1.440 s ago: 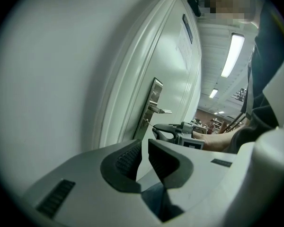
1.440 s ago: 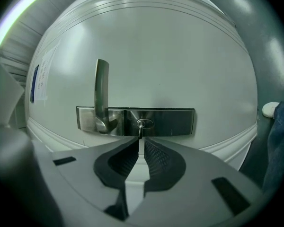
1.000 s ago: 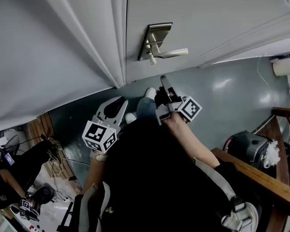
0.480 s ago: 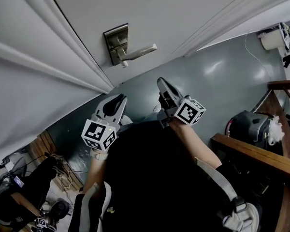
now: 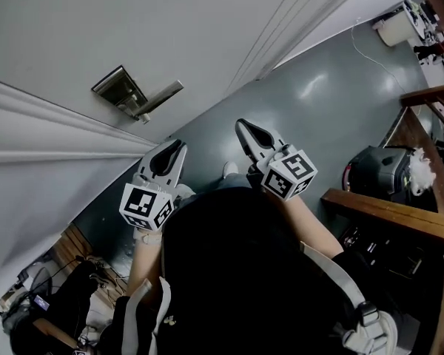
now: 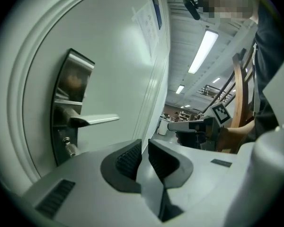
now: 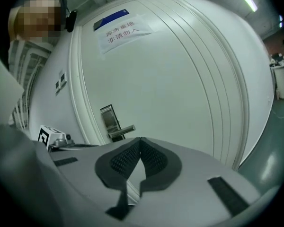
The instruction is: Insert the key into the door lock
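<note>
Door lock (image 5: 123, 93) sits above both raised, forward-pointing grippers. Left tongs (image 5: 173, 149) stand barely apart, empty; right tongs (image 5: 245, 127) are pressed together, empty.

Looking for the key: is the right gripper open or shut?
Shut: the right gripper view shows its pads meeting at the tips, nothing between them.

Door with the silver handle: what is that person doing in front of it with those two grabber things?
A person faces a white door with a gripper in each hand. The left gripper and the right gripper are both held up short of the lever handle and its lock plate, touching nothing. The right jaws are pressed together, the left ones are slightly apart, and no key shows in either. Nothing has gone into the lock yet.
</note>
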`<state>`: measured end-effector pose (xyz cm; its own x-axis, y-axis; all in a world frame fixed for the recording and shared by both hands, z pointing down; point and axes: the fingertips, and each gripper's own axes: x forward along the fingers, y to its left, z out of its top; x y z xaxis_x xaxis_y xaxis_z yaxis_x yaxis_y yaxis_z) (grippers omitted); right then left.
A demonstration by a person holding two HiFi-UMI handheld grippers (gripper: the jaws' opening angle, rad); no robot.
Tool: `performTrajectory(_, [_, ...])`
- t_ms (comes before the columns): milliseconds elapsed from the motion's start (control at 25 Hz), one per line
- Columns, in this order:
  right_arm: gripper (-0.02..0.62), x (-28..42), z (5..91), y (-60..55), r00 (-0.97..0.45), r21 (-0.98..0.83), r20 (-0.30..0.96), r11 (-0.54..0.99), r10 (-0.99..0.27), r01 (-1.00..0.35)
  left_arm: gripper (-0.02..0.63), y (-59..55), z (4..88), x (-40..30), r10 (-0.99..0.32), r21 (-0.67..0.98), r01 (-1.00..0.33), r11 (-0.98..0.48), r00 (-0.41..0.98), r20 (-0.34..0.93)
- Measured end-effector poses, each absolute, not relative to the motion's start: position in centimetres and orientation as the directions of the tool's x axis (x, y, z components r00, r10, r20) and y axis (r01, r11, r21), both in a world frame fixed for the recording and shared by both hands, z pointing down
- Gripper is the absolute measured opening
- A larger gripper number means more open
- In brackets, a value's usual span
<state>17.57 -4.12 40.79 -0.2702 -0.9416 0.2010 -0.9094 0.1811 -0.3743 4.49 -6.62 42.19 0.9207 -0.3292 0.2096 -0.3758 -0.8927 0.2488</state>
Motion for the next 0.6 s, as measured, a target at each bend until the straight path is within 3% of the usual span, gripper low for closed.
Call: performTrajectory(600, [0.015,25.4,35.6,0.3,-0.19,-0.007,0.256,0.194,-0.948,-0.981,0.049,-5.2,38.1,13.3,-0.289,0.121,-0.313,-0.942,0.94,0.18])
